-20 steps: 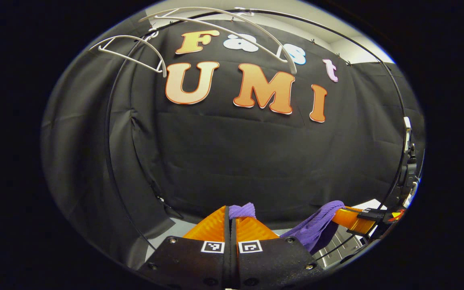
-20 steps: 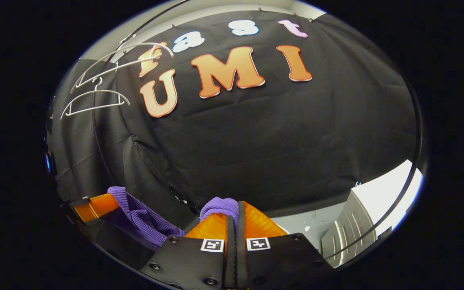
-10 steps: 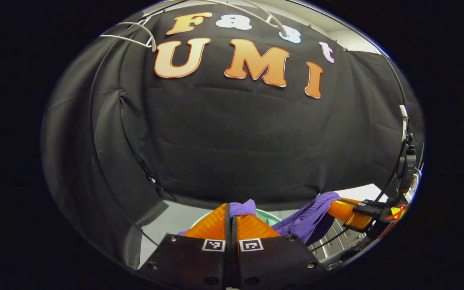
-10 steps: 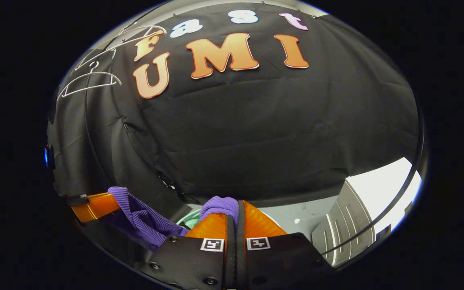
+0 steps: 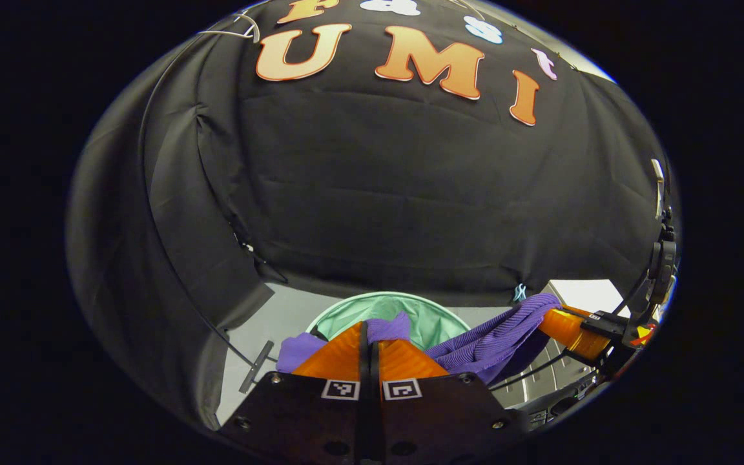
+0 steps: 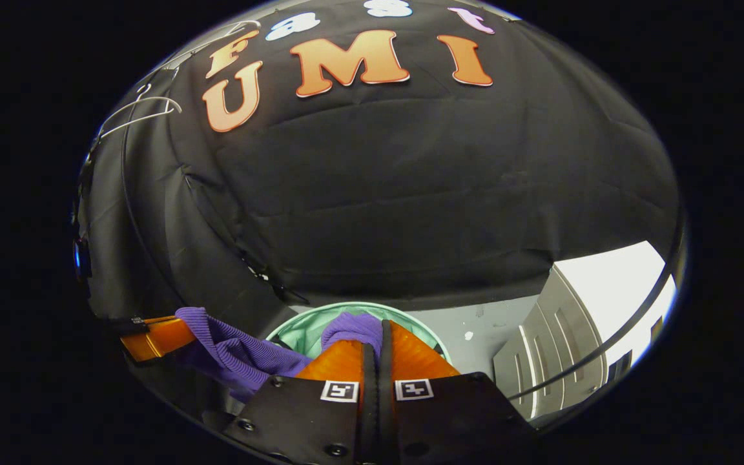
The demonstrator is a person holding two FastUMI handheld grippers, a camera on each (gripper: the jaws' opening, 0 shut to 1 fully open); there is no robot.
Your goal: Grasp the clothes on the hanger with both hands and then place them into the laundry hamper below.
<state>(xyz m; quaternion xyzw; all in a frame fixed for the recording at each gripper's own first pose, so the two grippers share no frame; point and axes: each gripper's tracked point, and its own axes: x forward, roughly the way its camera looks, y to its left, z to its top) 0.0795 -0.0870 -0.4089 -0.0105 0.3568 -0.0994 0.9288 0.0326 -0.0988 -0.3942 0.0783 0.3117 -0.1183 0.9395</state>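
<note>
Above the round mint-green fabric hamper (image 5: 440,316), left tool (image 5: 369,330) and right tool (image 6: 374,330) are each pinching the purple ribbed garment (image 5: 488,339) tight; off the hanger, only lowering and releasing are remaining.

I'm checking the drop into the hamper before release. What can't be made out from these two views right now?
- Left gripper view: the hamper's near rim and inside, hidden by the left gripper and the purple garment.
- Right gripper view: the hamper's depth and contents, hidden by the right gripper.
- Both views: the garment's lower part, hanging below the grippers.
- Right gripper view: the white hangers, too small at the edge.
</note>
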